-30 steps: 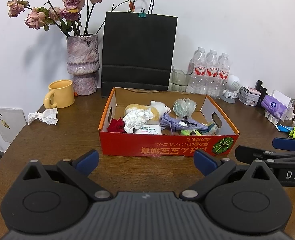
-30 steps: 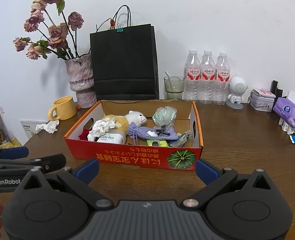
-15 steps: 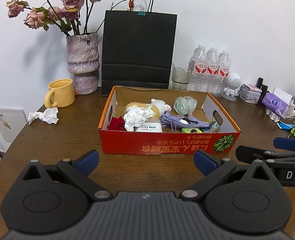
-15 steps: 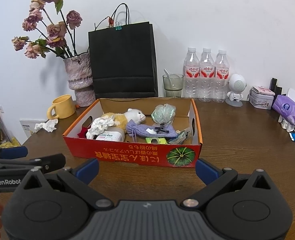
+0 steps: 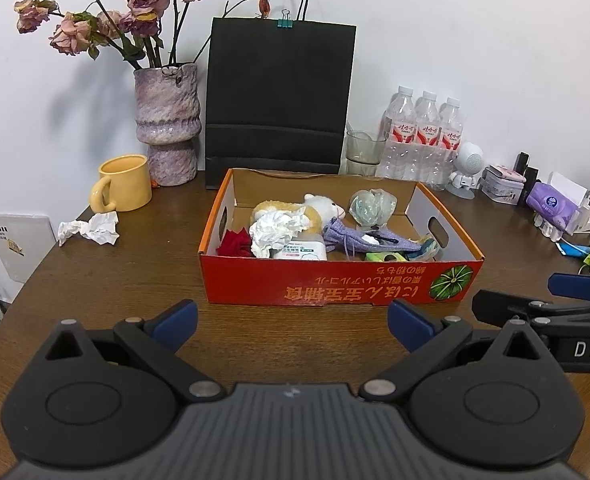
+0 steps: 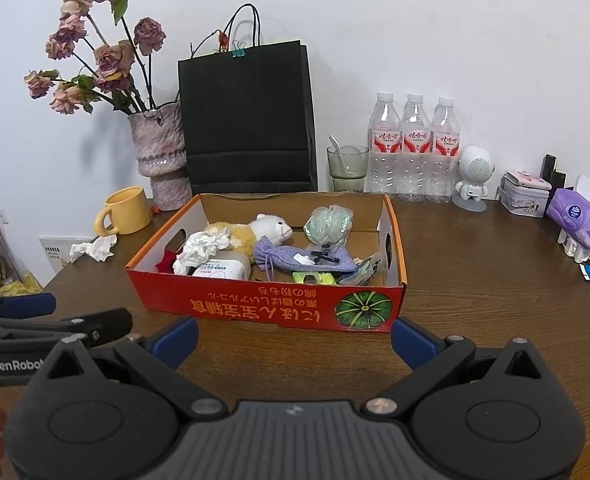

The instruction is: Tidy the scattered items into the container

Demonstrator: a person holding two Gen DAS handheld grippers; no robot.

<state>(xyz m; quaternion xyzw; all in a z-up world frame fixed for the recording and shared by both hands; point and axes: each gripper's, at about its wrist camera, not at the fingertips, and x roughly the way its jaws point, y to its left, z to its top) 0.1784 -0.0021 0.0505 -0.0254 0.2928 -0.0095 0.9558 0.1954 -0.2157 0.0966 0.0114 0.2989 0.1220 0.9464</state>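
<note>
We hold the left gripper (image 5: pixel 291 322) low in the bottom half of its own view, its blue-tipped fingers (image 5: pixel 175 320) spread wide apart with nothing between them, and the right gripper (image 6: pixel 295 334) sits the same way at the bottom of the right wrist view — fingers (image 6: pixel 411 340) well apart, gripping nothing. Both hover over the brown table (image 5: pixel 135 272) just in front of the red cardboard box (image 5: pixel 335 284), which lies at the centre of each frame with a pumpkin picture on its near wall. Inside the box we see a plush toy (image 5: pixel 295 210), a crumpled white tissue (image 5: pixel 275 230) resting on it, a red rose head (image 5: pixel 235 242) in the near left corner, a white wipes pack (image 5: pixel 301 250), a purple drawstring pouch (image 5: pixel 355 238), a pale green bundle (image 5: pixel 371 206) toward the back and a yellow-green item (image 5: pixel 383 257) against the near wall. One crumpled paper wad (image 5: pixel 91 230) lies on the table at the middle left of the left view, outside the box and just in front of the yellow mug (image 5: pixel 123 184). Behind the box stand a black paper bag (image 5: pixel 279 96), a vase of dried roses (image 5: pixel 167 120) at upper left, and three water bottles (image 5: pixel 425 136) with a glass (image 5: pixel 365 152) to the right — a purple tissue pack (image 5: pixel 553 208) sits near the right edge
</note>
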